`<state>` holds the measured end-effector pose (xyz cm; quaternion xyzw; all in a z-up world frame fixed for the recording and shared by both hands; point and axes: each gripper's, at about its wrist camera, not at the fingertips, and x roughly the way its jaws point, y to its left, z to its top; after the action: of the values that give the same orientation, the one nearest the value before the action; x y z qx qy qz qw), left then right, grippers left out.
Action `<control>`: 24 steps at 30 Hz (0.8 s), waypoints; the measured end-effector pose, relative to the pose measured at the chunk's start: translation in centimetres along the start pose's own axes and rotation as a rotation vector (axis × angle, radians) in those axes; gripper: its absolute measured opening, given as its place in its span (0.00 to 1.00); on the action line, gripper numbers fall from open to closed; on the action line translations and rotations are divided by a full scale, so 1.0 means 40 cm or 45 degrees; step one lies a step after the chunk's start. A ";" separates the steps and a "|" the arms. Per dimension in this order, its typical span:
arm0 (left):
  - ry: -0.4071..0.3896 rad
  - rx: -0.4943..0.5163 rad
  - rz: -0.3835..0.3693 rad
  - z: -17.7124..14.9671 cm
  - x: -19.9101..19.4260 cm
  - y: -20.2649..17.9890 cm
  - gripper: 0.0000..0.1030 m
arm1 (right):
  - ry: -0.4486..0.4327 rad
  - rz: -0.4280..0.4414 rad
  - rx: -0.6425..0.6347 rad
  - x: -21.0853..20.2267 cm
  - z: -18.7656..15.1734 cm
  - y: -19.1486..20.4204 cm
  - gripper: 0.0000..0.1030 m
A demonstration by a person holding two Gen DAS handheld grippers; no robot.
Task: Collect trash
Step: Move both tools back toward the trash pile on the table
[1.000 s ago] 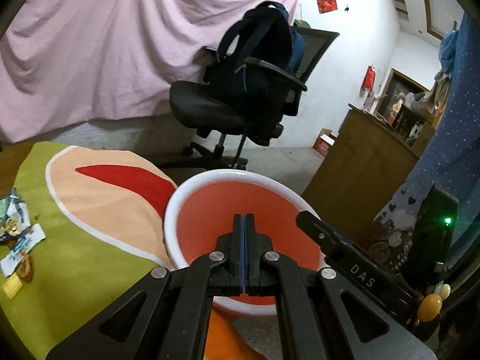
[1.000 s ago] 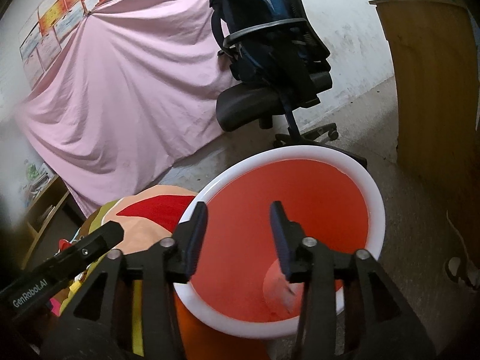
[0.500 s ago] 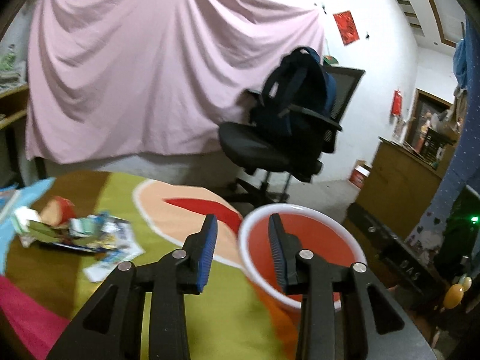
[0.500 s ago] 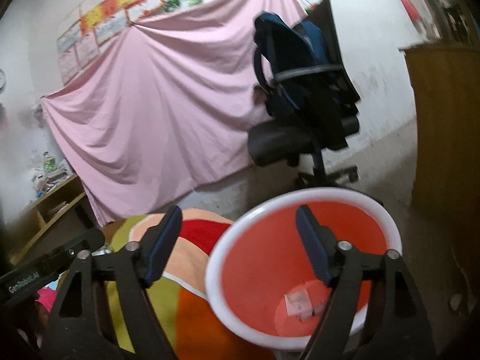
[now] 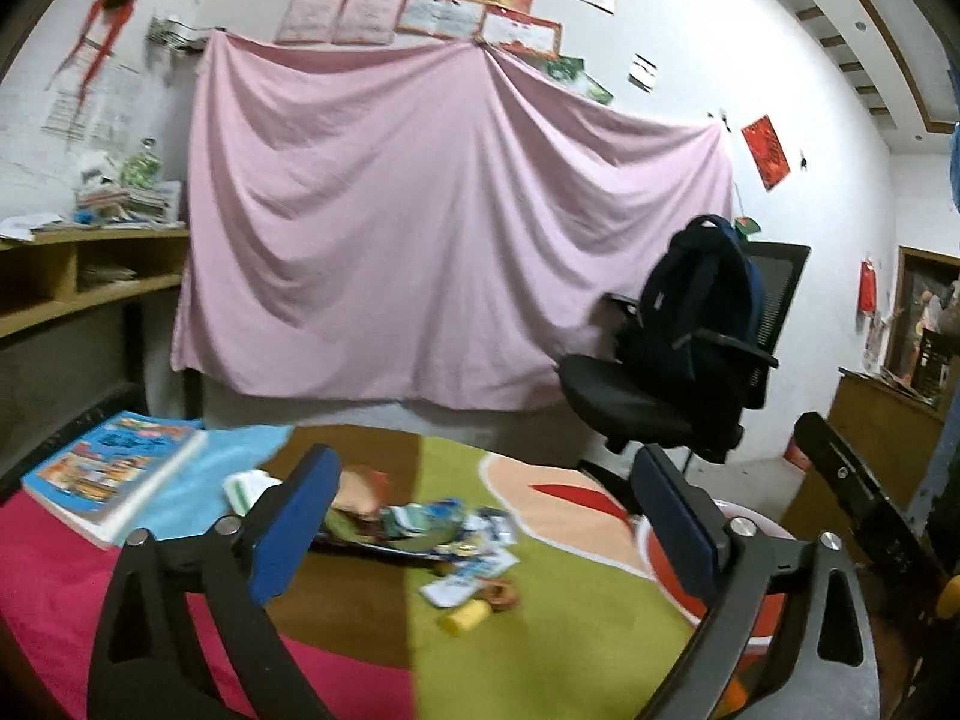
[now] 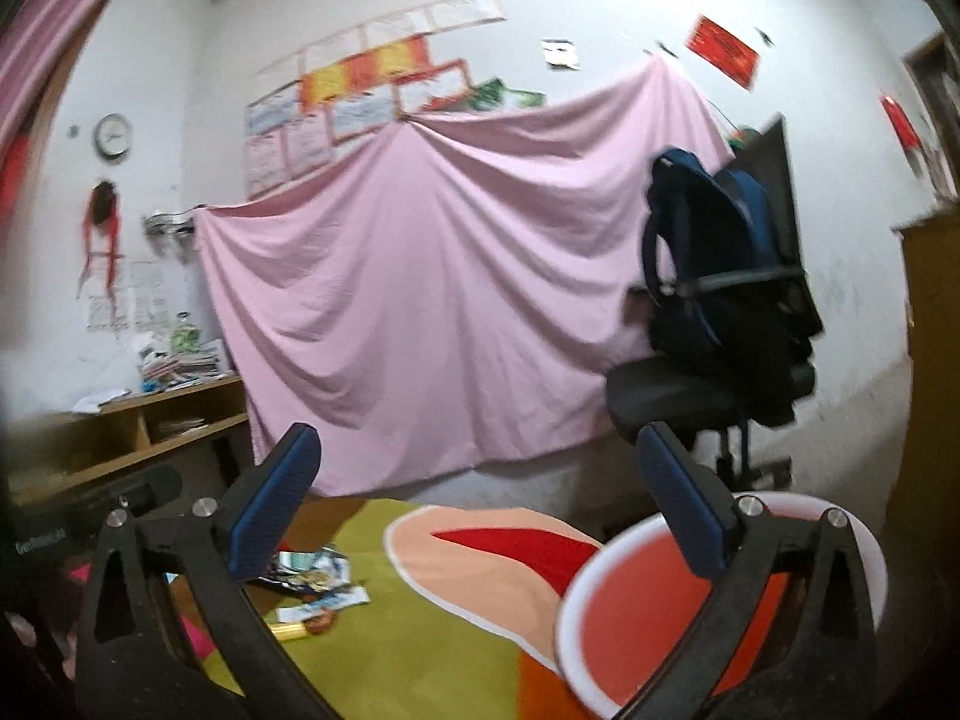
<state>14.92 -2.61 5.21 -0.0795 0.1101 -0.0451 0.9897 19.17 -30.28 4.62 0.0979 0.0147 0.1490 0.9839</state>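
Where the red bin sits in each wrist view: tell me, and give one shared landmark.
Left wrist: red bin at lower right, mostly hidden behind the left gripper's right finger.
Right wrist: lower right, white rim showing, behind the right gripper's right finger.
Shared landmark: the office chair carrying a backpack.

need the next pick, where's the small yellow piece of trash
In the left wrist view, the yellow piece lies on the green part of the cloth, nearest the camera, just below the wrapper pile, left of the bin.

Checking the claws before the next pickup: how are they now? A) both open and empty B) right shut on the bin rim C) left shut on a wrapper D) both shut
A: the left claw and right claw both have fingers spread wide with nothing between them.
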 end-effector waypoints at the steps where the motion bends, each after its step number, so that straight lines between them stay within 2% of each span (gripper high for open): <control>1: -0.015 0.000 0.015 -0.003 -0.009 0.015 0.98 | -0.011 0.016 -0.015 0.002 -0.002 0.014 1.00; 5: -0.055 0.013 0.064 -0.017 -0.032 0.068 0.98 | -0.026 0.073 -0.083 0.017 -0.013 0.076 1.00; 11: -0.083 0.025 0.153 -0.033 -0.042 0.128 0.98 | 0.028 0.113 -0.160 0.071 -0.042 0.139 1.00; 21: -0.006 -0.030 0.236 -0.031 0.009 0.226 0.98 | 0.197 0.115 -0.156 0.184 -0.082 0.160 1.00; 24: -0.010 -0.063 0.257 -0.023 0.024 0.250 0.98 | 0.247 0.123 -0.153 0.218 -0.091 0.165 1.00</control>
<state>16.36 6.97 2.45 -0.0926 0.1146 0.0580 0.9874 25.36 -20.84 2.37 0.0245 0.0961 0.2057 0.9736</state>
